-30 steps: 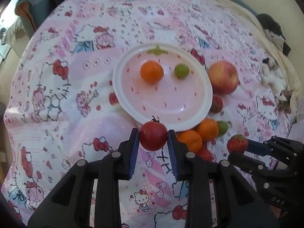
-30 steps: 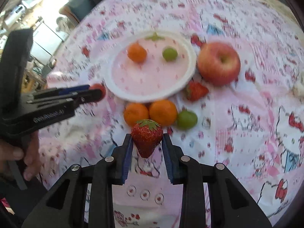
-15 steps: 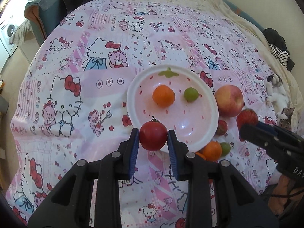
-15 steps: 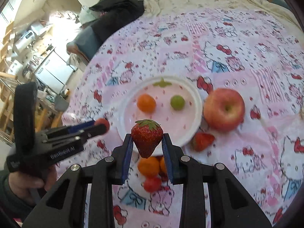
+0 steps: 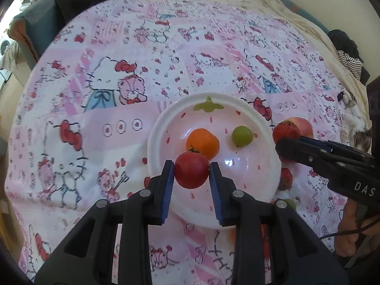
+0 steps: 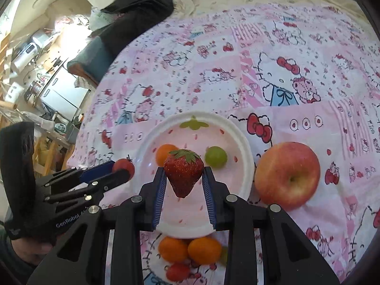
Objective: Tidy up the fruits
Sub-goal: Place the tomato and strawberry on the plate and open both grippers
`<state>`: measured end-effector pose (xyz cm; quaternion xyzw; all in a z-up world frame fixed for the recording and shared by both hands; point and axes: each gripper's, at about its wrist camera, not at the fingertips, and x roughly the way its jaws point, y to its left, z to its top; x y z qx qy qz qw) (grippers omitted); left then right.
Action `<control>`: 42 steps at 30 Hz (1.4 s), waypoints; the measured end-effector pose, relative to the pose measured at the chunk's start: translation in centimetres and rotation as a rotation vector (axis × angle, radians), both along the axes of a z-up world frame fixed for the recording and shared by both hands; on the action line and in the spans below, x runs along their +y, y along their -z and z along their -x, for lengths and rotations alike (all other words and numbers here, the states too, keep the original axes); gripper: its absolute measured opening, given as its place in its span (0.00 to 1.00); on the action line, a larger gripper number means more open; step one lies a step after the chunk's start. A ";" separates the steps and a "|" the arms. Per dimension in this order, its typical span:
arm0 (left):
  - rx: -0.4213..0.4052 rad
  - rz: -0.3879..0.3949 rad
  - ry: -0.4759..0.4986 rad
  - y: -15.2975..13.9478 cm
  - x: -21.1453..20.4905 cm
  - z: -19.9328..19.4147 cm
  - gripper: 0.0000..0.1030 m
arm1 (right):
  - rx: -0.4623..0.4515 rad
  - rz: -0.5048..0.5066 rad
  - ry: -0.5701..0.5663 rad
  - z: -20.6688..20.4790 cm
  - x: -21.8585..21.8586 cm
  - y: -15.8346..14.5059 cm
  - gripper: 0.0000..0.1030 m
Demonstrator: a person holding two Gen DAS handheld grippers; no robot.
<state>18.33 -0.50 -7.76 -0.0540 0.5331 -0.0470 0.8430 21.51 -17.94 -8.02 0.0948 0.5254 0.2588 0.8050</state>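
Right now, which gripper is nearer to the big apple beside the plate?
Right. The right gripper, holding a strawberry, hangs over the plate edge next to the apple. The left gripper, holding a tomato, is over the plate's far side.

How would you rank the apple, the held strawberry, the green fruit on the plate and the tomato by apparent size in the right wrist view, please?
1. apple
2. strawberry, enlarged by nearness
3. green fruit and tomato, alike
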 end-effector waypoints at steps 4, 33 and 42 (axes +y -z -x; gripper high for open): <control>0.035 0.005 -0.010 1.4 0.0 -0.8 0.25 | 0.040 0.036 -0.003 -0.7 0.2 1.6 0.32; 0.105 -0.011 -0.016 3.3 -0.3 -1.3 0.26 | 0.168 0.109 0.013 -0.8 0.9 5.8 0.35; 0.114 0.001 -0.011 3.5 -0.3 -1.4 0.39 | 0.159 0.088 0.017 -0.9 0.7 5.3 0.35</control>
